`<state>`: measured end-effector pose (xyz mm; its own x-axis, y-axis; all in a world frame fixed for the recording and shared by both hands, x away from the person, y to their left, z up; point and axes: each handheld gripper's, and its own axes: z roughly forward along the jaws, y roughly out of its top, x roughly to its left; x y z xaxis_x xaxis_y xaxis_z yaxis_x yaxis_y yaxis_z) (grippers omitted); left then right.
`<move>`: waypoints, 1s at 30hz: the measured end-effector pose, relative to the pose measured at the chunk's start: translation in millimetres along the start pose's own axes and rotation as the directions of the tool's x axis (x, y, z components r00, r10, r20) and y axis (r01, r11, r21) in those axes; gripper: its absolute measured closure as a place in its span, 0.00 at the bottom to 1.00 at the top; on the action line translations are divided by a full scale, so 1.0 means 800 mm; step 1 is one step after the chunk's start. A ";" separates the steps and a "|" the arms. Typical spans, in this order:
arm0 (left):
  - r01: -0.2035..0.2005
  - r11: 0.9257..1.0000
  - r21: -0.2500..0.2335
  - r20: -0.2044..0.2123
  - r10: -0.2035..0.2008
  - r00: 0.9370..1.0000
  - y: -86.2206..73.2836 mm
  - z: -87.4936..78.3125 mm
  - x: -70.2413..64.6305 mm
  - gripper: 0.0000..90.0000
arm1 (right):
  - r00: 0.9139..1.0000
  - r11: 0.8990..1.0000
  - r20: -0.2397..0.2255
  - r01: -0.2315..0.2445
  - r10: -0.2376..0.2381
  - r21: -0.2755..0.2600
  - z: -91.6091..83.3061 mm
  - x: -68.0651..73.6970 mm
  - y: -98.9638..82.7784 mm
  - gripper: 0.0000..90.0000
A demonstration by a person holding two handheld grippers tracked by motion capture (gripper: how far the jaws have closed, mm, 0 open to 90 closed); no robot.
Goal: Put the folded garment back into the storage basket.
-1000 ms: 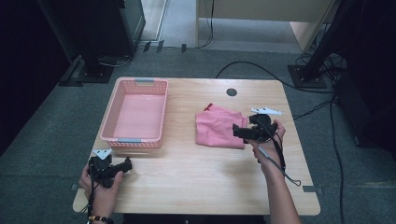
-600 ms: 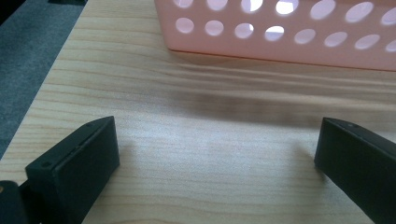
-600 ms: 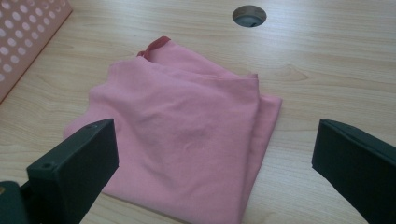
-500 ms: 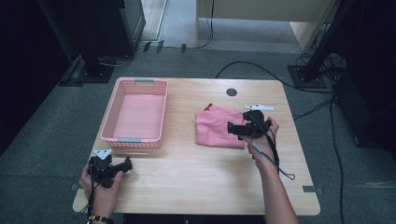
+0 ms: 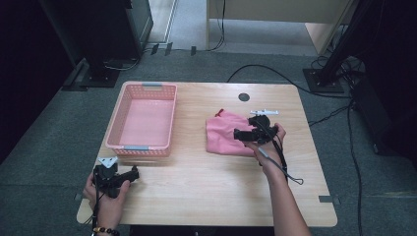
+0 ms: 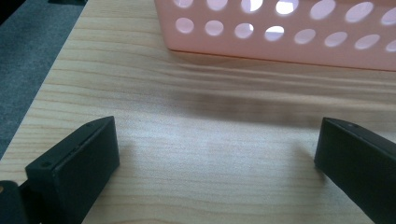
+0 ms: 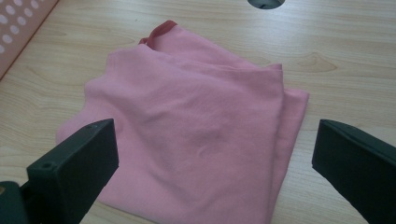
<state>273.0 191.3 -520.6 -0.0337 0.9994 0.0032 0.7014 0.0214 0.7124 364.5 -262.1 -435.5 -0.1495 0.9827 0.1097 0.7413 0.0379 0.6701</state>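
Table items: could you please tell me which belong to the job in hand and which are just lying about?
In use:
folded pink cloth
right gripper, open above it
pink perforated plastic basket, probably

Lying about:
black cables on the floor

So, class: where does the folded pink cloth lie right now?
In the high view the pink cloth lies on the table's right half, right of the pink basket, under the open right gripper.

I can read no text, label, brand or number anywhere from my station. The pink cloth (image 7: 196, 135) at three o'clock on the table carries no print I can make out, and the pink basket (image 5: 142, 118) at ten o'clock shows no marking either.
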 end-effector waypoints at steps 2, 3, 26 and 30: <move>0.000 1.000 0.000 0.000 0.000 1.000 0.000 0.000 0.000 0.00 | 1.000 1.000 0.001 0.003 -0.003 0.006 0.004 0.002 0.000 0.01; 0.000 1.000 0.000 0.000 0.000 1.000 0.000 0.000 0.000 0.00 | 1.000 1.000 0.003 0.000 0.000 0.009 0.006 0.003 0.000 0.01; -0.002 1.000 0.000 0.002 0.002 1.000 0.000 0.000 0.000 0.00 | 0.999 0.997 0.042 -0.020 0.017 0.070 0.057 0.023 -0.002 0.01; -0.001 1.000 0.000 0.002 0.001 1.000 0.000 0.000 0.000 0.00 | 0.998 0.997 0.053 -0.034 0.031 0.065 0.065 0.025 -0.002 0.01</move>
<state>273.1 191.2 -520.6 -0.0312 0.9995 0.0028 0.7015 0.0199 0.7124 394.4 -233.1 -472.6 -0.0918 0.9916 0.0916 0.7868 0.0158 0.6171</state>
